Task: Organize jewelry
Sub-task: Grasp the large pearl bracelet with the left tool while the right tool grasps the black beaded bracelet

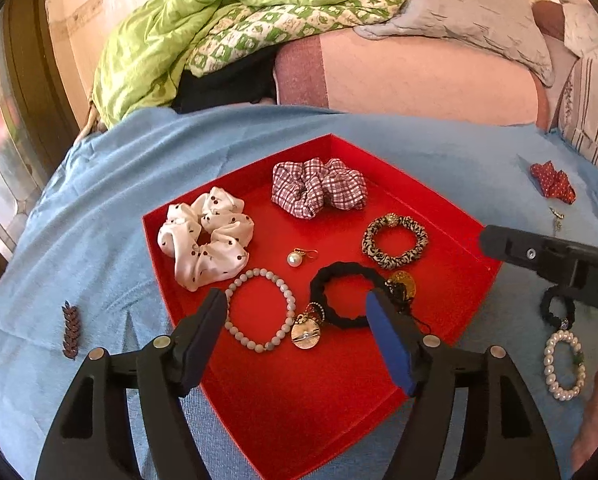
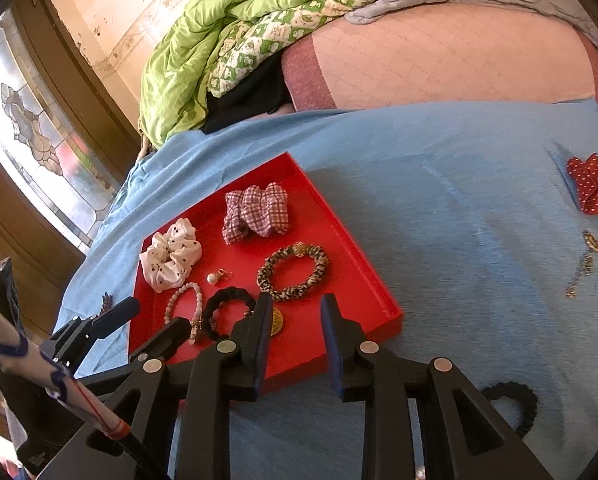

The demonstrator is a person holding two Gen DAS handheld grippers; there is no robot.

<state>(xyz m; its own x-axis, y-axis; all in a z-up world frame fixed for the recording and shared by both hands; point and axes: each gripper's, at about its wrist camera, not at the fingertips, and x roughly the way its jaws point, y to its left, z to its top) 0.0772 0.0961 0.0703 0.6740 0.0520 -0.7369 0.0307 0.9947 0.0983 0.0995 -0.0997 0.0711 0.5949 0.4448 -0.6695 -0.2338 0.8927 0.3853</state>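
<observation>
A red tray (image 1: 299, 408) (image 2: 363, 292) lies on the blue cloth. It holds a white dotted scrunchie (image 1: 207, 236), a plaid scrunchie (image 1: 319, 186), a leopard-print band (image 1: 395, 240), a pearl earring (image 1: 295, 258), a bead bracelet (image 1: 259, 308), a black hair tie (image 1: 347, 296) and gold pendants (image 1: 306, 332). My left gripper (image 1: 295, 312) is open and empty above the tray's near part. My right gripper (image 2: 297, 316) is open and empty over the tray's near edge; it shows at the right of the left wrist view (image 1: 539, 256).
On the cloth outside the tray lie a red dotted bow (image 2: 595, 188), a gold chain (image 2: 585, 260), a black hair tie (image 2: 519, 404), a pearl bracelet (image 1: 565, 364) and a brown leaf clip (image 1: 71, 330). A green quilt (image 1: 227, 12) and bed lie behind.
</observation>
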